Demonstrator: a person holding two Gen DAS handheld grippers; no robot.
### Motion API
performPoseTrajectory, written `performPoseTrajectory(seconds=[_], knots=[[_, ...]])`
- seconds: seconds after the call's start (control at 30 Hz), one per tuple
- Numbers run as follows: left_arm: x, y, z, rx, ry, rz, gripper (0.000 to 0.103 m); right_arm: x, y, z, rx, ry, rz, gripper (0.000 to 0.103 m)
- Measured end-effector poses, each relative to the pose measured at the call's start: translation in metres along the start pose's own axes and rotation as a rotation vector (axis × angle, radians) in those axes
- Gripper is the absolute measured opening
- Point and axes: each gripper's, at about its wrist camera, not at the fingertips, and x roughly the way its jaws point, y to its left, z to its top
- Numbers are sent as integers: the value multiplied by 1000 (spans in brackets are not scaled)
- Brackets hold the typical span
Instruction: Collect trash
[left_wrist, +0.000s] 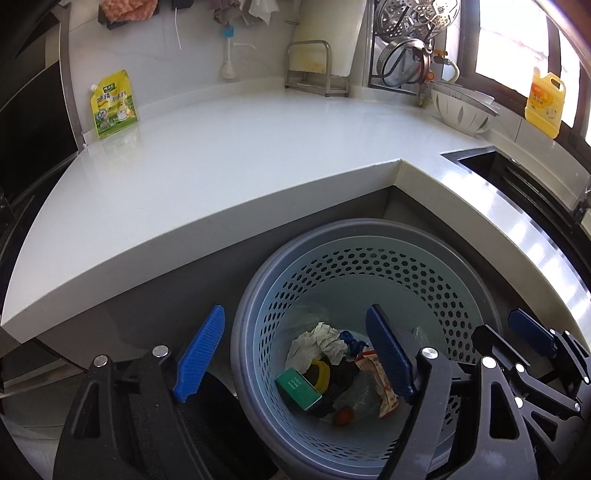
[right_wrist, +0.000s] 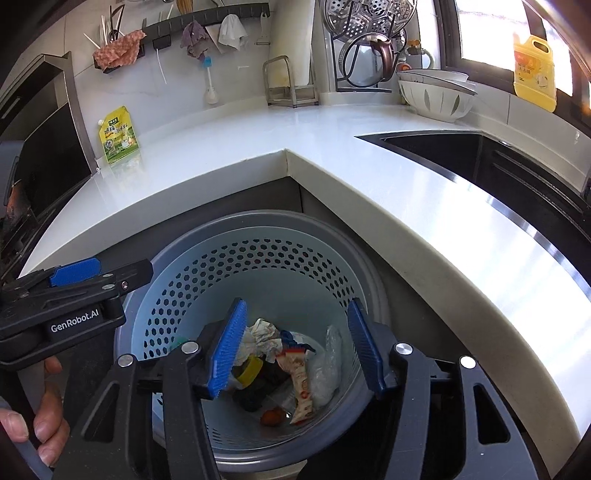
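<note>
1. Both grippers hang over the bin (right_wrist: 258, 236); left gripper (left_wrist: 295, 354) wide, holding nothing; right gripper (right_wrist: 295, 350) wide, holding nothing.
2. Trash lies in the bin bottom: crumpled paper (right_wrist: 262, 334), wrapper (right_wrist: 299, 384), green box (left_wrist: 299, 387).
3. Risk: mistaking the upright pouch (right_wrist: 118, 134) on the counter (right_wrist: 240, 147) for trash; a low swing could knock the bin rim.
4. Wrapper's long axis runs toward the camera; the box lies flat, diagonal.

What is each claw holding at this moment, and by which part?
Nothing. The left claw and the right claw are both open and empty above the trash bin; the trash lies loose at its bottom.
</note>
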Motion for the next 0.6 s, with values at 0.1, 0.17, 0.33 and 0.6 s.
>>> performPoseTrajectory(seconds=[0.1, 0.17, 0.33, 0.6], knots=[[-1, 1, 0, -6, 4, 4, 79, 0, -1, 0, 13, 3, 12, 55], [-2, 3, 0, -10, 2, 5, 80, -2, -1, 1, 16, -1, 14, 57], [-7, 6, 1, -19, -6, 8, 81, -6, -1, 3, 25, -6, 20, 64], [-19, 11, 1, -30, -33, 18, 88, -14, 5, 4, 19, -24, 13, 66]])
